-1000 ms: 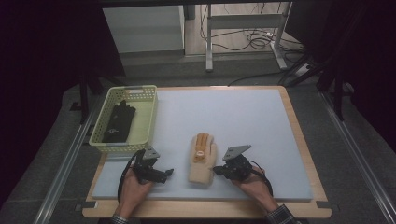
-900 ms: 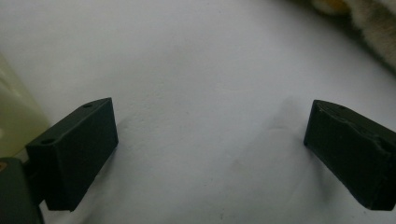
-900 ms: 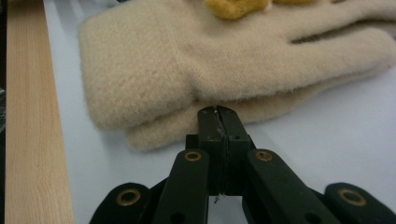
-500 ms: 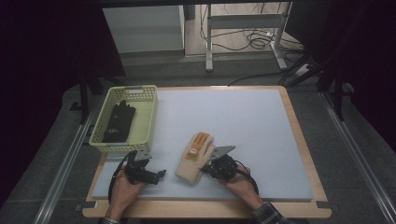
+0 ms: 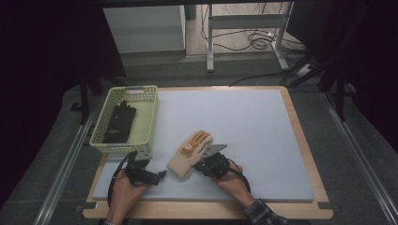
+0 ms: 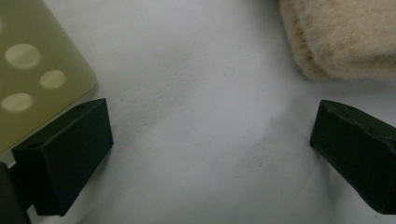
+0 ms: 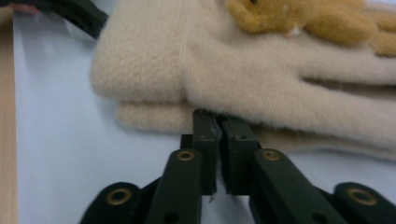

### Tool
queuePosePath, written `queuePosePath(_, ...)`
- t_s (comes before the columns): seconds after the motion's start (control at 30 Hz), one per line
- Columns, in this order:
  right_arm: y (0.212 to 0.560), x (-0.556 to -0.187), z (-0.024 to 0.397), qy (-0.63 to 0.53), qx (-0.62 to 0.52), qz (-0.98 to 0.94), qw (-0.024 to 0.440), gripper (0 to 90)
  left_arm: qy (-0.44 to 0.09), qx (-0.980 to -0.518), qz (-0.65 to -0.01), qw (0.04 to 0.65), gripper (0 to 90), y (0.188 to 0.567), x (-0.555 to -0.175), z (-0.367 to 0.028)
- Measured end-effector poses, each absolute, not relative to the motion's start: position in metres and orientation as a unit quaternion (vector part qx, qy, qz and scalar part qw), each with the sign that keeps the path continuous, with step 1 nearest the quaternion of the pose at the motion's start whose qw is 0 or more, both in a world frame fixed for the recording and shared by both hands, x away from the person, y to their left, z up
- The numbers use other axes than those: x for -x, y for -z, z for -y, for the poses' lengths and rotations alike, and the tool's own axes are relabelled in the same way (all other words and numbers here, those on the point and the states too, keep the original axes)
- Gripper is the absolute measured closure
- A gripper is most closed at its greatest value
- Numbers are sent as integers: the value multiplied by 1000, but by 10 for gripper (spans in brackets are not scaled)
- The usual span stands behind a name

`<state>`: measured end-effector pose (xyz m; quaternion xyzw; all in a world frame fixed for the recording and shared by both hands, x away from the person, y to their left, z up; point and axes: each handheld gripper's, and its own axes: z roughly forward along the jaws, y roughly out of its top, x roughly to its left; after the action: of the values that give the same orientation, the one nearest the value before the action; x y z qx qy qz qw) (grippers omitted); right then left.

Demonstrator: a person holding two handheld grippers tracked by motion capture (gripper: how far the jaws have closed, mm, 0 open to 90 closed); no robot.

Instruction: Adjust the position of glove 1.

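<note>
A cream woolly glove point(image 5: 190, 152) with an orange-brown patch lies tilted on the white mat, fingers toward the upper right. My right gripper point(image 5: 199, 163) is at its lower right edge. In the right gripper view the glove point(image 7: 233, 60) lies across the top, and the right gripper point(image 7: 217, 119) has its tips against the glove's edge. Its jaws have just been opening a little and stand almost together; nothing shows in the thin slit between them. My left gripper point(image 5: 154, 165) stands open on the mat just left of the glove's cuff point(image 6: 345, 37), with nothing inside the left gripper point(image 6: 210, 144).
A pale green basket point(image 5: 126, 90) at the mat's left holds a black glove point(image 5: 119, 123); its corner point(image 6: 32, 70) sits beside my left jaw. The white mat point(image 5: 244, 122) lies on a wooden board point(image 5: 305, 140), with dark floor, rails and cables around.
The cream glove has slid left and turned, its fingers now pointing up and right. My right hand moved left with it. The left hand barely moved.
</note>
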<state>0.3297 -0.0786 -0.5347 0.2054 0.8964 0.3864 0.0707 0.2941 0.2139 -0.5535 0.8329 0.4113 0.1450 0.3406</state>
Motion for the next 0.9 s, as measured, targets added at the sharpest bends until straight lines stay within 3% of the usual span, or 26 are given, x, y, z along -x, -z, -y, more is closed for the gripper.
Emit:
queuePosePath(0.3,523,-331,119,-384,-236,-887,103,648,-143,-832,-412,343,0,554,-294,-215)
queuePosePath(0.63,515,-338,179,-373,-294,-866,155,308,-142,-832,-412,343,0,554,-294,-215)
queuePosePath(0.9,518,-344,214,-361,-333,-853,177,207,-141,-830,-416,344,0,554,-294,-214)
